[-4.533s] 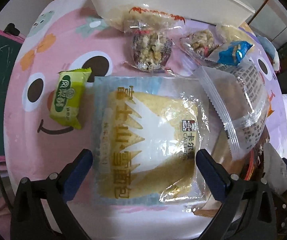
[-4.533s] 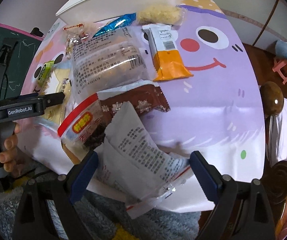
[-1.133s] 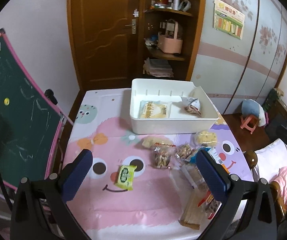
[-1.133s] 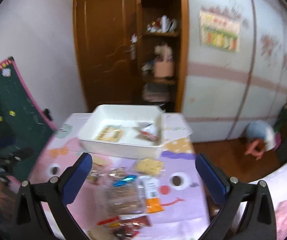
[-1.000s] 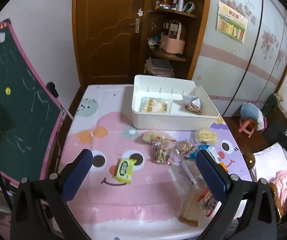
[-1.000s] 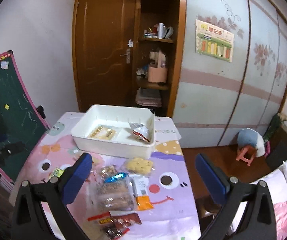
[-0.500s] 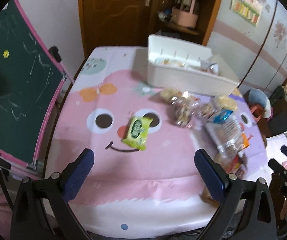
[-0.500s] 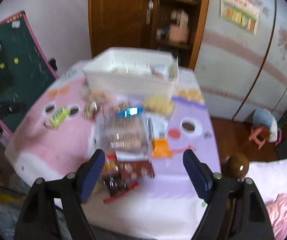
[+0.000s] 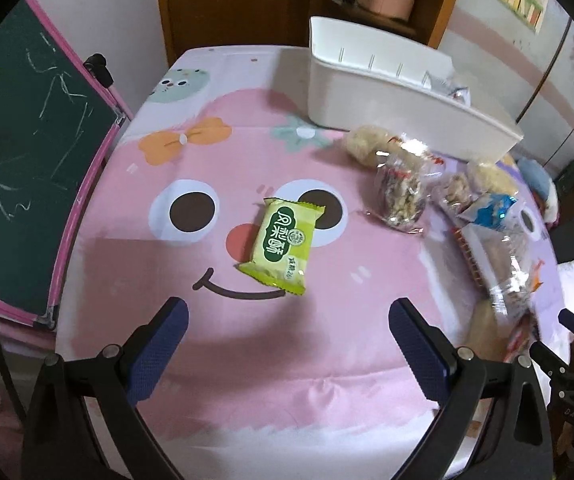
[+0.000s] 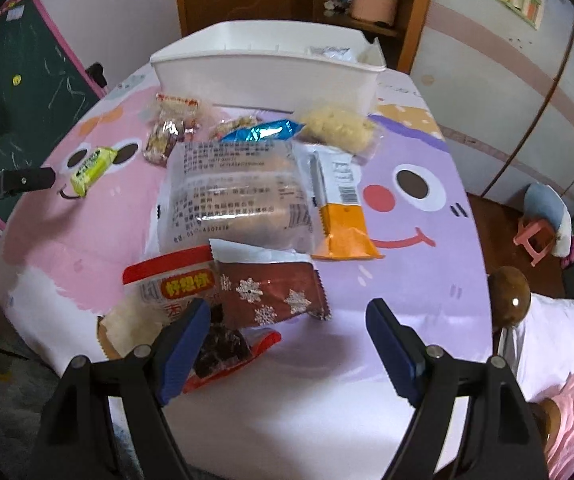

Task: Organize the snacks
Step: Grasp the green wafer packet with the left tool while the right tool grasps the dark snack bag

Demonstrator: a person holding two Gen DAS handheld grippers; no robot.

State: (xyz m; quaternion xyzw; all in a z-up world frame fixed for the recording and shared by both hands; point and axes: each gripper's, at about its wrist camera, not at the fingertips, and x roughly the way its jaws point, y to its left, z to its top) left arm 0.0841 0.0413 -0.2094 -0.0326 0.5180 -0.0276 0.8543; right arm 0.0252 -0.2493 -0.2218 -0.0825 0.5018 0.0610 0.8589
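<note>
A green snack pack [image 9: 283, 245] lies on the pink cartoon tablecloth [image 9: 127, 272], just ahead of my left gripper [image 9: 287, 322], which is open and empty. A white bin [image 9: 387, 80] stands at the back with a few packs inside. My right gripper [image 10: 289, 324] is open and empty above a brown snowflake pack [image 10: 271, 298] and a red-and-white pack [image 10: 175, 288]. Beyond them lie a large clear bread pack [image 10: 235, 196], an orange pack [image 10: 341, 216], a blue pack [image 10: 263, 133] and more small snacks.
A green chalkboard [image 9: 19, 152] stands left of the table. A wooden chair knob [image 10: 509, 300] is off the table's right edge, with a pink stool [image 10: 537, 236] on the floor. A wooden door and shelves are behind the bin.
Both grippers have come down from a high, far view to just above the table. The left now faces the green pack, the right the brown and red packs.
</note>
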